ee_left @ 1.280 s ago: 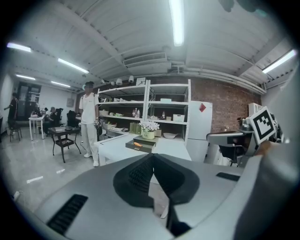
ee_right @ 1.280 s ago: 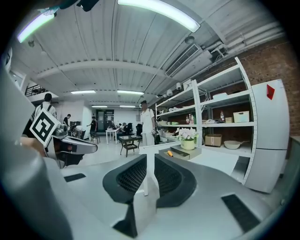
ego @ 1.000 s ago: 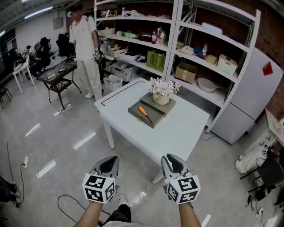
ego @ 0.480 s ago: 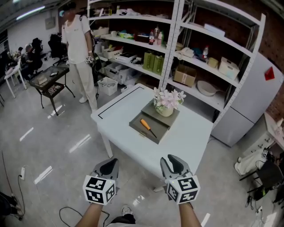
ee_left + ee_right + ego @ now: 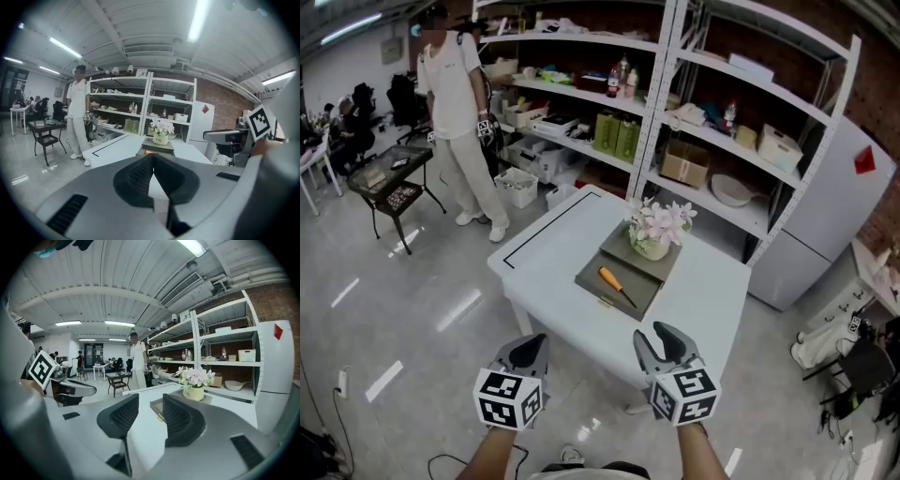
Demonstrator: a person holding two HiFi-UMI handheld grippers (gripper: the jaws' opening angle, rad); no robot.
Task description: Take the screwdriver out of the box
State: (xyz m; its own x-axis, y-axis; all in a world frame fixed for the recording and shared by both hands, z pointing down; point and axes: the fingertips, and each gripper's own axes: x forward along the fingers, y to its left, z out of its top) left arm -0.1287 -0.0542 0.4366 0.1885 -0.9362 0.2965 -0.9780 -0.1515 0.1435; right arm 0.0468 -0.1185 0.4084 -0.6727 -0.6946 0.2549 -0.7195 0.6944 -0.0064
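An orange-handled screwdriver [image 5: 612, 282] lies in the open grey box [image 5: 598, 288] on the white table [image 5: 703, 300]. A pot of pink flowers [image 5: 657, 229] stands on the box's far part. Both grippers hang in the air short of the table's near edge, well apart from the box. My left gripper [image 5: 529, 350] is shut and empty, its tips meeting [image 5: 152, 158] below the box [image 5: 157, 146]. My right gripper [image 5: 660, 344] is opening with nothing between its jaws [image 5: 150, 412]; the box [image 5: 159, 405] and the flowers [image 5: 194, 378] show beyond them.
A person in white [image 5: 453, 103] stands at the far left beside a small black table [image 5: 387, 183]. Metal shelves [image 5: 675, 103] full of goods stand behind the white table, a white cabinet [image 5: 825, 216] to its right. Grey floor lies around the table.
Both grippers have moved forward toward the table, which now sits closer and lower in the head view. The right gripper's jaws have spread apart; the left stays shut.
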